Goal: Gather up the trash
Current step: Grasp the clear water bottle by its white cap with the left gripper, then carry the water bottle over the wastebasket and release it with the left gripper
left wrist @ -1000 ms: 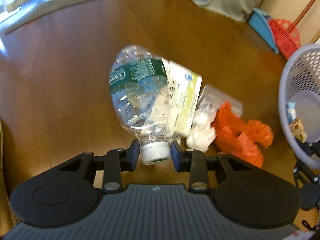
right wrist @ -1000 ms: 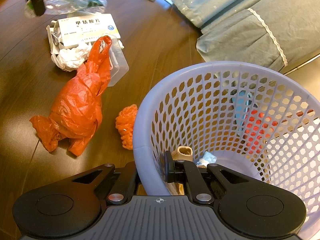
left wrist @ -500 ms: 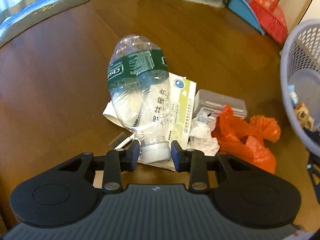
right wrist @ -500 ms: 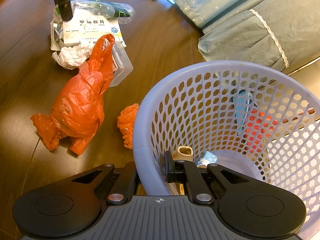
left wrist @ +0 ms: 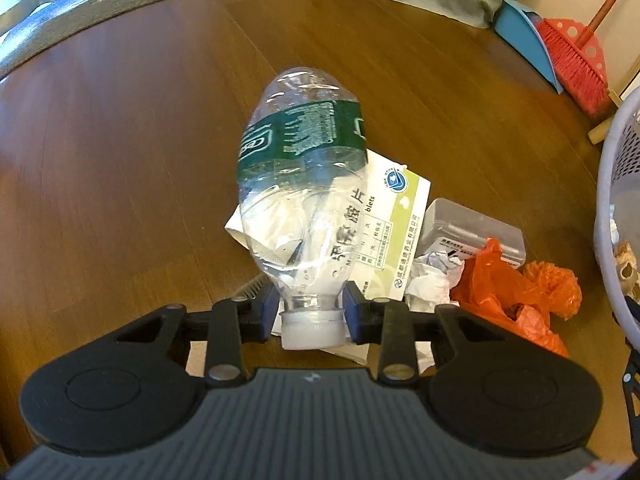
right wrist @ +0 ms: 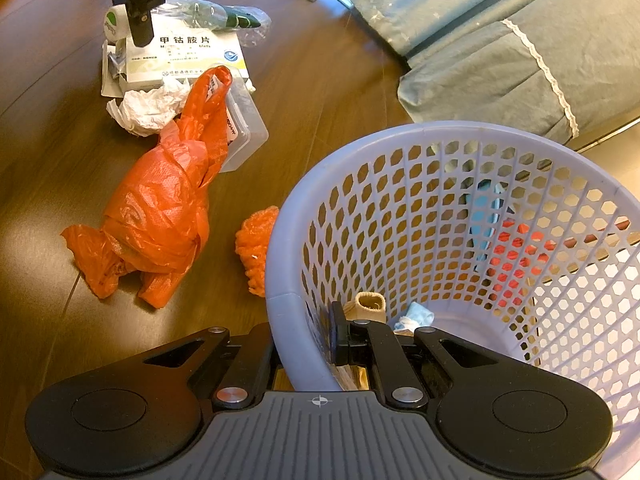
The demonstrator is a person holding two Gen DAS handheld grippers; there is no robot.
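Clamping the crumpled bottle (left wrist: 300, 184) at its neck, the left gripper (left wrist: 310, 312) carries something light, thin-walled and slick; the stiff neck is the sound hold. Beyond its fingers lies a medicine box (left wrist: 394, 236). The right gripper (right wrist: 304, 344) pinches the basket (right wrist: 280, 248) wall; basket contents are mostly hidden.

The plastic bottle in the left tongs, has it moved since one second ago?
Yes. In the right wrist view, the plastic bottle was at the upper left, beyond the medicine box; now it has come rightward and lies over the box's far edge, clamped by the left tongs.
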